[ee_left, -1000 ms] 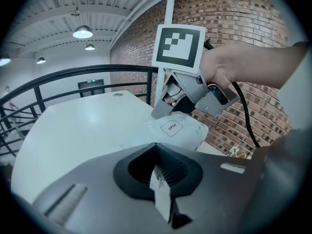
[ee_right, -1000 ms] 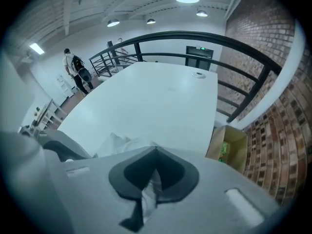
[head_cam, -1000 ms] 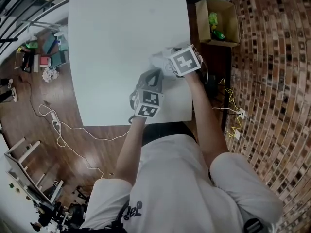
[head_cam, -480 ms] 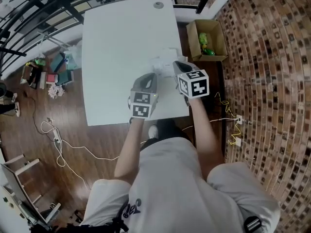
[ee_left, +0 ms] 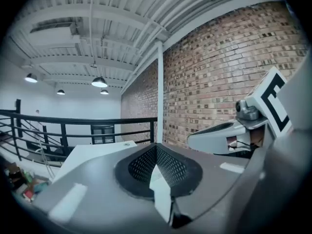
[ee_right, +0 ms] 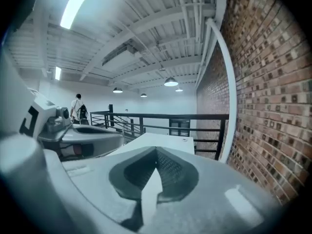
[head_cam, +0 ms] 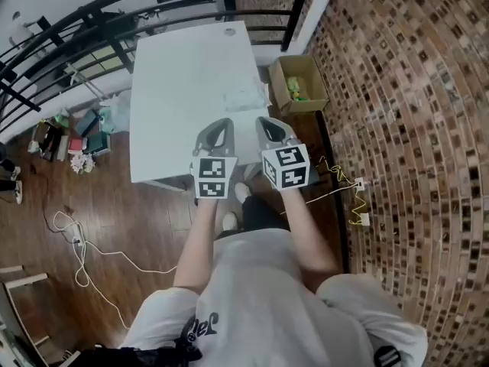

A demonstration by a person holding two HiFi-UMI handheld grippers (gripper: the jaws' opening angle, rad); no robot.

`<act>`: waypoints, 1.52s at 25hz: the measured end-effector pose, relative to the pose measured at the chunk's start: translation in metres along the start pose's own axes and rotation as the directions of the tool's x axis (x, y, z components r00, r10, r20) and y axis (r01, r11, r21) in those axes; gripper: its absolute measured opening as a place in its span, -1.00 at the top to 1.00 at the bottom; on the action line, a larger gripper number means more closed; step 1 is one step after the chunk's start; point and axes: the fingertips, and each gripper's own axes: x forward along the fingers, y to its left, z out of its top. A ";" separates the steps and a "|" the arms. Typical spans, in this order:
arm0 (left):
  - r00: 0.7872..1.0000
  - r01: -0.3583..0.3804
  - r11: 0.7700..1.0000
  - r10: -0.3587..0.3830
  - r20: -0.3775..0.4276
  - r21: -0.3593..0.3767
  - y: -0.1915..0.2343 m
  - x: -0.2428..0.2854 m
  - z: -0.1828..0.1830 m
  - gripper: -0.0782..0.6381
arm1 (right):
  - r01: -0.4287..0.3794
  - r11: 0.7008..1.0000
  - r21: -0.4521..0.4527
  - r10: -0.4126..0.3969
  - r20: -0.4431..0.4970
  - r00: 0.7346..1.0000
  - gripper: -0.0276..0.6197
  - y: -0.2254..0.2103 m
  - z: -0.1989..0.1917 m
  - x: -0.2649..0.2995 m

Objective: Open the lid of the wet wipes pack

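The wet wipes pack (head_cam: pixel 244 98) lies on the white table (head_cam: pixel 176 90) toward its right edge. It is well apart from the left tongs (head_cam: pixel 220 128) and the right tongs (head_cam: pixel 267 128), which hover side by side, raised in front of the person, each with its jaws pressed together on nothing. From here the lid is too small to read, so I'd bring one pair down to pin the pack flat, part the other's jaws a little, catch the lid's lip and peel it up slowly so the pack doesn't skid.
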 end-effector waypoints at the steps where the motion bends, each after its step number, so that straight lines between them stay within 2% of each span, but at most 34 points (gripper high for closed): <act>1: 1.000 -0.001 1.000 0.002 0.012 -0.008 -0.006 -0.010 0.002 0.74 | 0.006 1.000 0.004 -0.006 0.025 1.000 0.94 0.008 0.002 -0.015; 6: 0.997 -0.010 1.000 0.010 0.082 -0.005 -0.051 -0.048 0.015 0.74 | 0.011 1.000 0.009 -0.012 0.116 0.993 0.94 0.022 0.004 -0.081; 12: 0.985 -0.105 0.994 0.104 0.134 -0.004 -0.113 -0.103 0.024 0.74 | -0.003 0.999 0.045 -0.006 0.212 0.977 0.94 0.004 -0.001 -0.173; 16: 0.982 -0.134 0.991 0.136 0.129 -0.023 -0.188 -0.170 0.022 0.74 | -0.034 0.985 0.169 -0.008 0.239 0.971 0.94 0.006 -0.029 -0.270; 20: 0.977 -0.170 0.983 0.177 0.119 -0.065 -0.247 -0.213 0.006 0.74 | -0.050 0.996 0.078 0.032 0.217 0.976 0.94 0.014 -0.050 -0.332; 24: 0.982 -0.149 0.989 0.150 0.113 -0.021 -0.289 -0.241 0.012 0.74 | -0.058 0.994 0.096 0.038 0.194 0.980 0.94 0.021 -0.055 -0.376; 28: 0.974 -0.143 0.989 0.136 0.184 0.027 -0.297 -0.276 0.040 0.74 | -0.043 0.997 0.058 0.027 0.254 0.967 0.94 0.035 -0.029 -0.407; 31: 0.974 -0.114 0.991 0.098 0.203 0.068 -0.303 -0.294 0.045 0.74 | -0.020 0.999 0.048 0.006 0.278 0.961 0.94 0.045 -0.019 -0.420; 38: 0.976 -0.103 0.994 0.096 0.197 0.023 -0.295 -0.328 0.035 0.74 | -0.066 0.998 -0.003 0.065 0.245 0.967 0.94 0.096 -0.029 -0.431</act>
